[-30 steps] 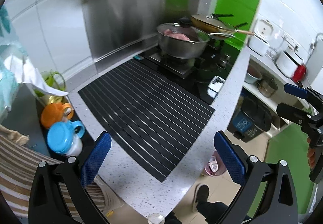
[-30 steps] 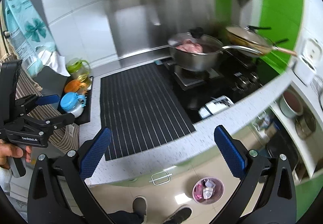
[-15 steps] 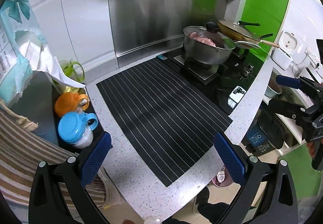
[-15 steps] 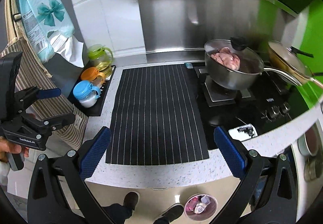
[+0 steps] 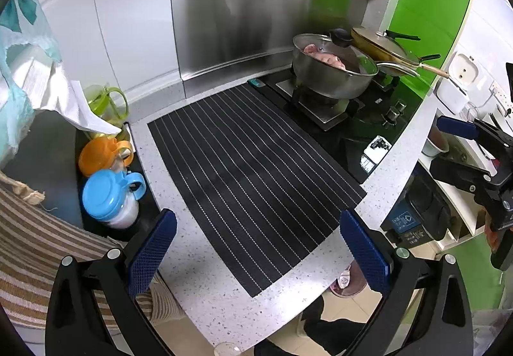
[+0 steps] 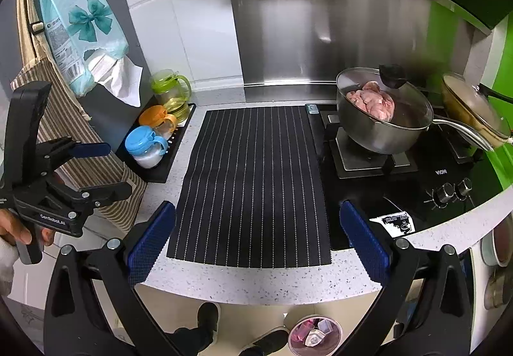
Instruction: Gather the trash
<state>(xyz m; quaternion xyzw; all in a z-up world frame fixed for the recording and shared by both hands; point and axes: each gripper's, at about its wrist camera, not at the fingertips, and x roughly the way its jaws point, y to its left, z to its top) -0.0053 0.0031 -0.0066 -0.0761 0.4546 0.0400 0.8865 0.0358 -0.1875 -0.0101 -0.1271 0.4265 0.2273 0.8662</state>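
Note:
A pink bin [image 6: 314, 336] with scraps in it stands on the floor below the counter edge; it peeks out past the counter [image 5: 348, 284] in the left wrist view. My left gripper [image 5: 256, 255] hangs open and empty above the black striped mat [image 5: 253, 170]. My right gripper [image 6: 256, 245] is open and empty too, over the near edge of the mat [image 6: 256, 176]. A small teal packet [image 6: 312, 108] lies at the mat's far corner beside the stove. Each gripper shows in the other's view, the left [image 6: 93, 168] and the right [image 5: 455, 144].
A lidded pot of meat [image 6: 383, 111] and a pan [image 6: 474, 107] sit on the black stove. A tray at left holds blue-lidded [image 6: 147, 146], orange-lidded and green jars. A tissue pack [image 6: 80, 22] and striped cloth hang at left. The person's shoes [image 6: 208, 320] are below.
Both views have swung left and closer to the counter, so the mat sits more centred. Both grippers stay open and hold nothing.

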